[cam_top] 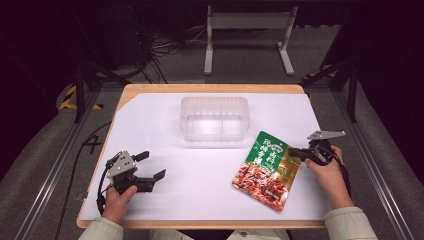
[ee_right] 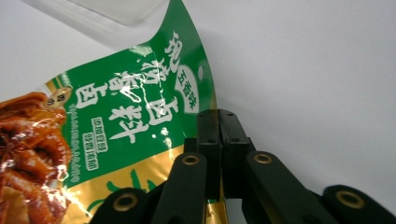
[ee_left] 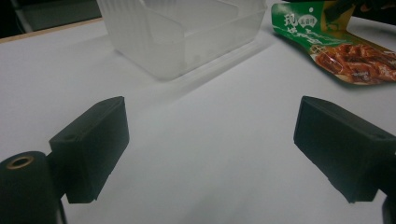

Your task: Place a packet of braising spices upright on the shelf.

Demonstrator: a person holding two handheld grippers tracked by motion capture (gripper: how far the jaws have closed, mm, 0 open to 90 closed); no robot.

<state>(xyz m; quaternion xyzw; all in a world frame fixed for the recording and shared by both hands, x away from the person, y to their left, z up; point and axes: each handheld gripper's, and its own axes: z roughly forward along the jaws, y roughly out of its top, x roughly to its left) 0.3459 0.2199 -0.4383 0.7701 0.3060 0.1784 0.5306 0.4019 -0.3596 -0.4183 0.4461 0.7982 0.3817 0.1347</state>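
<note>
A green and red food pouch (cam_top: 265, 170) lies on the white table to the right of centre, also seen as the pouch (ee_right: 116, 135) and the pouch (ee_left: 336, 44). My right gripper (cam_top: 295, 152) is shut on the pouch's right edge; in the right gripper view the gripper (ee_right: 217, 122) has both jaws pressed together on the gold-green rim. My left gripper (cam_top: 152, 167) rests at the table's front left, open, with nothing between its jaws; in its own view the left gripper (ee_left: 210, 135) has bare table in the gap. A clear plastic tub (cam_top: 214, 118) stands behind the centre.
The clear tub (ee_left: 187, 32) has an inner divider. The white sheet (cam_top: 150, 125) covers a wooden tabletop, with metal rails at both sides. Cables and a white stand frame (cam_top: 248, 35) are on the floor beyond the far edge.
</note>
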